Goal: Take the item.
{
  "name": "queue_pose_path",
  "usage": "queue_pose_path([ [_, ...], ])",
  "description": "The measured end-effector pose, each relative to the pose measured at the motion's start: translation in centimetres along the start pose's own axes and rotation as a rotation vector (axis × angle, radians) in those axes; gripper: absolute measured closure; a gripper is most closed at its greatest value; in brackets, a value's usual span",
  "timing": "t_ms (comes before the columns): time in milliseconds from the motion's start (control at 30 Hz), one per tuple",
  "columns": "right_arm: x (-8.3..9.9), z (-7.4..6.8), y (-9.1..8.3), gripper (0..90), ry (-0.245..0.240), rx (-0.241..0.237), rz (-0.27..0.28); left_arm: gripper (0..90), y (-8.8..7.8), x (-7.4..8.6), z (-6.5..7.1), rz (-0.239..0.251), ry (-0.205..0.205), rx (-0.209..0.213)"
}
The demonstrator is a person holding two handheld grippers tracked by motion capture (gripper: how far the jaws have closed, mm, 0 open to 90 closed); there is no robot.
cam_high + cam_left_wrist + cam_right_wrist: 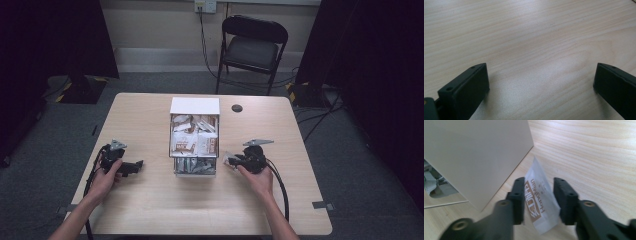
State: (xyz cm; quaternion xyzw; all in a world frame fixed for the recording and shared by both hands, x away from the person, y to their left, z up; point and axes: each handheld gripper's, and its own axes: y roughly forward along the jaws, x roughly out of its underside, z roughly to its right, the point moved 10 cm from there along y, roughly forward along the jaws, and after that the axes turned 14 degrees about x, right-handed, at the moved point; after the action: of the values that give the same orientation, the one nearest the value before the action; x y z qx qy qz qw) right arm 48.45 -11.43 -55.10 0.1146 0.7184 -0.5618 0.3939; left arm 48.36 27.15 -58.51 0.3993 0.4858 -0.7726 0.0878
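Forearms come in over the near edge of the desk [150, 210], one gripper per hand. My left gripper [131, 167] sits toward the left edge, jaws released and wide, bare wood between them in the left gripper view [541, 82], nothing held. My right gripper [231, 161] is right of centre, just beside the box. Its jaws stand partly apart w/ a white sachet [539, 200] between them, brown printed band down its face. Right gripper view: sachet leans against the left pad, a gap shows on the other side, so I read the grip as released, not clenched. Sachet's lower end is at the desk surface, tilted, tip pointing toward the box corner. Can't tell if it rests fully on the wood.

Mid-desk, the white open box [195, 106] holds more sachets [192, 137], white and brown, piled loosely; its near compartment shows silvery packets [195, 166]. Box wall [474, 157] is just beside the sachet. Small dark round spot [237, 108] near the far edge. Beyond the desk, a black folding chair [252, 47].
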Motion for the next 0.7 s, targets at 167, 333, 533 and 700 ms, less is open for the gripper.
queue_pose_path([
  [167,-0.09,0.27,0.05,49.9,0.028,-0.013,0.001,0.0,0.0,0.0,0.0,0.0,0.0,0.0],
  [333,-0.29,0.49,-0.03,45.5,0.051,-0.01,0.015,0.0,0.0,0.0,0.0,0.0,0.0,0.0],
  [533,-0.15,0.55,0.15,41.1,0.052,-0.016,0.0,0.0,0.0,0.0,0.0,0.0,0.0,0.0],
  [700,-0.27,0.75,0.11,34.7,0.048,-0.01,0.004,0.0,0.0,-0.01,-0.01,0.0,0.001,0.0],
])
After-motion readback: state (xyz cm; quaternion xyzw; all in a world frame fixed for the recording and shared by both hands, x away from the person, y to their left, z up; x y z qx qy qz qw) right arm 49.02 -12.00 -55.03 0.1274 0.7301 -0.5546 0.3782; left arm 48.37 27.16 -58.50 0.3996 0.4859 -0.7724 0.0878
